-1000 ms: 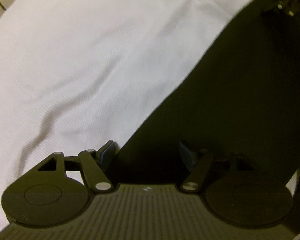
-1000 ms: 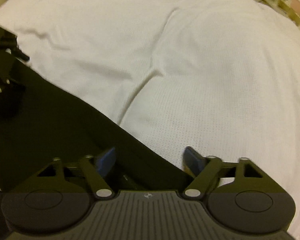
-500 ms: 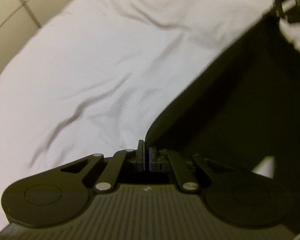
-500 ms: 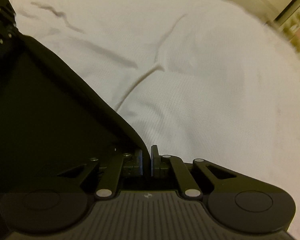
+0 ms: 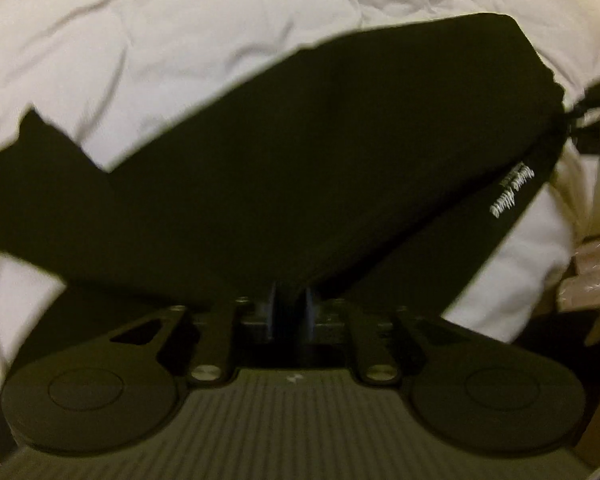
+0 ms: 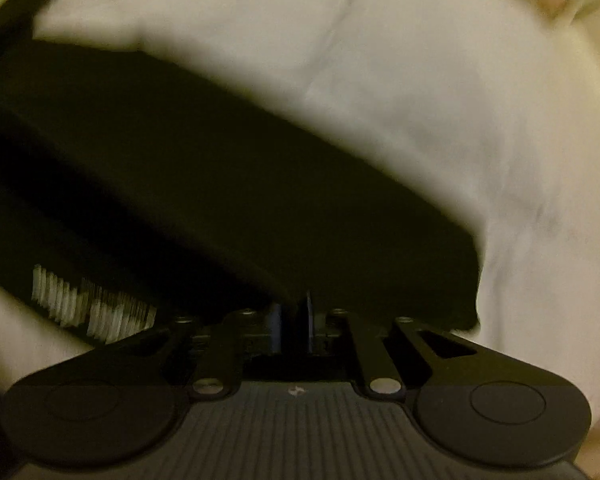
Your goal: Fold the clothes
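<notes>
Both grippers are clamped on a black garment (image 5: 300,168): the left gripper (image 5: 290,312) and the right gripper (image 6: 294,314) each pinch an edge at six o'clock, holding the cloth over the white bedding (image 5: 148,40). With only thin hems between the fingers, I reckon a sharp tug could pull one corner free and spoil the fold.

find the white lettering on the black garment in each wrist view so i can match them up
Left wrist view: the white lettering sits at the right, running up the black garment near its right edge.
Right wrist view: the lettering is at the lower left, motion-blurred, just above the gripper's left linkage.
Shared landmark: the white bedding behind the garment, filling the top of both views.
</notes>
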